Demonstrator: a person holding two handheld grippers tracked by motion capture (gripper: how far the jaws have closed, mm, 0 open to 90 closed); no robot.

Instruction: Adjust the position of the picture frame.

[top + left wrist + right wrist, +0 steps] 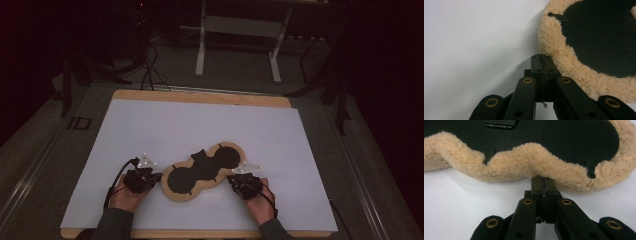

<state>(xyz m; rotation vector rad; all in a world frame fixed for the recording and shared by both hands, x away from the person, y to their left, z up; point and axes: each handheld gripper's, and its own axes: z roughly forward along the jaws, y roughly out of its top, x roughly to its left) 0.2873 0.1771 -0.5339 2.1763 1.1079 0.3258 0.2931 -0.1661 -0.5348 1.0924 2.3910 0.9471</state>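
Both grippers, left (159, 176) and right (231, 178), fingers pinched on fleece pad (176, 194) rim (opposite ends), white table (150, 125).

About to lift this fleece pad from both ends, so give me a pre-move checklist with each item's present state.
1. Left gripper shut at the edge of the fleece pad: ok, jaws together at the fleece border.
2. Right gripper shut at the opposite edge: ok, jaws together against the fleece border.
3. Fleece actually pinched between either pair of jaws: cannot tell; the tips meet the fleece, but the bite is hidden.
4. Pad lying flat on the white sheet: ok.
5. Black flap at the pad's middle lying down: not ok, it looks partly lifted.
6. Sheet around the pad free of other things: ok.
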